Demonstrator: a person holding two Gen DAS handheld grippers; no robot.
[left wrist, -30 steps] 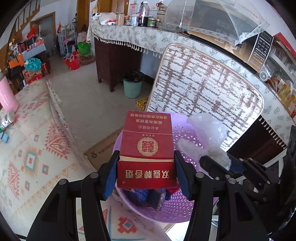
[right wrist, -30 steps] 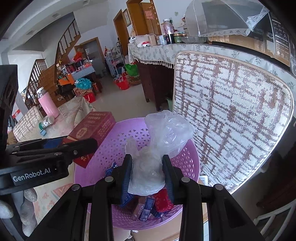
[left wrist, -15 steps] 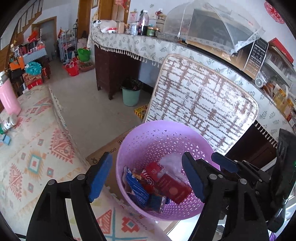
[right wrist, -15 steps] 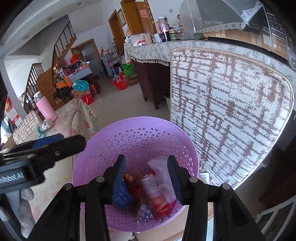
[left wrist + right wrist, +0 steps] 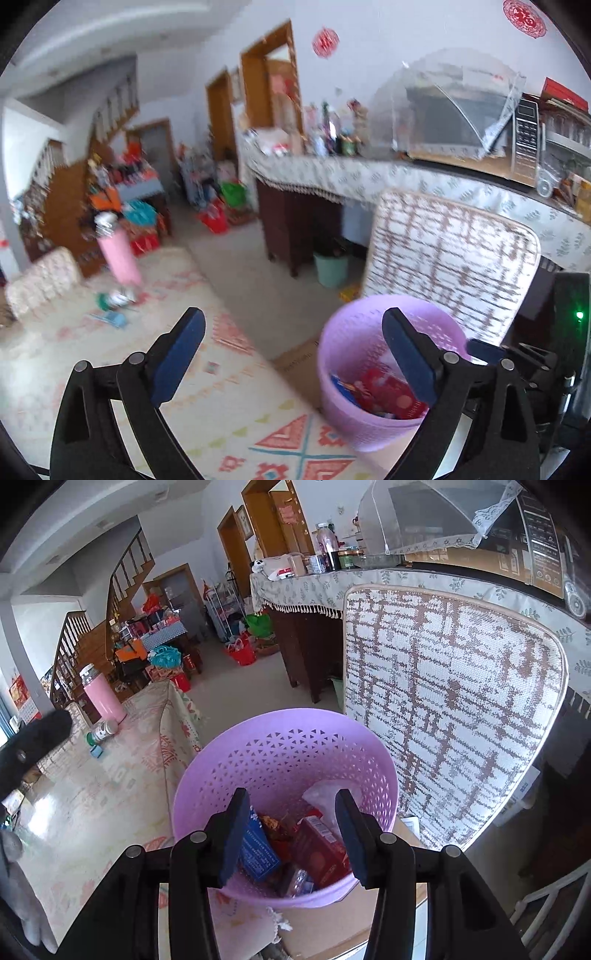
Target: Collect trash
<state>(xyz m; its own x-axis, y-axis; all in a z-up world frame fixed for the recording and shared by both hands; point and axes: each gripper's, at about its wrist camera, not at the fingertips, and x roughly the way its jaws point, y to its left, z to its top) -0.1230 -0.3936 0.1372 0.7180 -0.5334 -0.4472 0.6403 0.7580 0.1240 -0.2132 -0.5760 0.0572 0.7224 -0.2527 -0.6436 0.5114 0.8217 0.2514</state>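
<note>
The basket (image 5: 284, 760) stands beside the table (image 5: 110, 794), before the chair back (image 5: 450, 709). Boxes (image 5: 317, 849) and a bag (image 5: 321, 794) lie inside it.

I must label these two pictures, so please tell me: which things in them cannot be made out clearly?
- Left wrist view: the small items on the patterned tablecloth are motion-blurred.
- Right wrist view: the trash at the bottom of the purple perforated plastic basket is partly hidden by the right gripper fingers.
- Right wrist view: the left gripper is cut off by the left edge.
</note>
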